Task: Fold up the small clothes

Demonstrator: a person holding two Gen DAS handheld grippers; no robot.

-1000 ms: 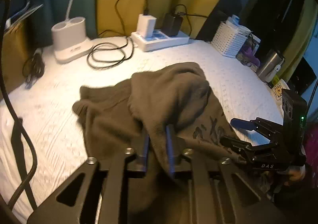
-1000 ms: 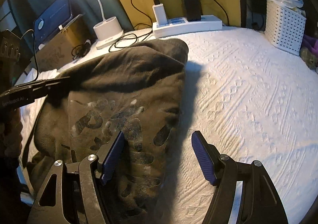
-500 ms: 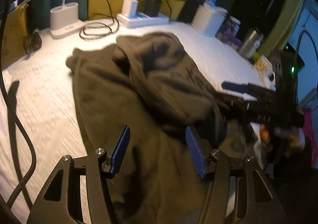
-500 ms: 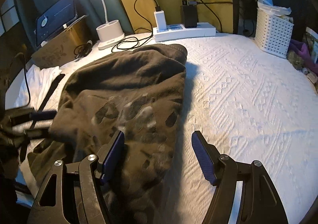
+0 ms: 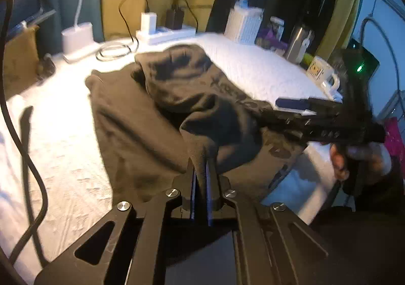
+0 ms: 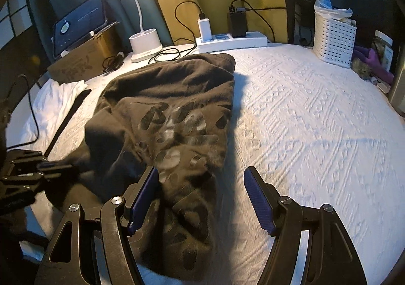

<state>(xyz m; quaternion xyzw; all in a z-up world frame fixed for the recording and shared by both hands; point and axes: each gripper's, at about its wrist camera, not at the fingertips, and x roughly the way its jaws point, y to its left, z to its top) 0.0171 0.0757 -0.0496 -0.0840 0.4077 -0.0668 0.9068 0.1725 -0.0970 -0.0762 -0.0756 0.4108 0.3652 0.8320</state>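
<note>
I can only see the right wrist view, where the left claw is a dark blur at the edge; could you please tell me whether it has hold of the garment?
Observer: Yes; the left claw is shut on a raised fold of the dark garment.
Operator: Thank you. Does anything stand beyond the white basket, please?
Observer: A white mug with a yellow print stands there.
Operator: Can you see any sign that the right claw is powered?
Observer: A green light glows on its body.
</note>
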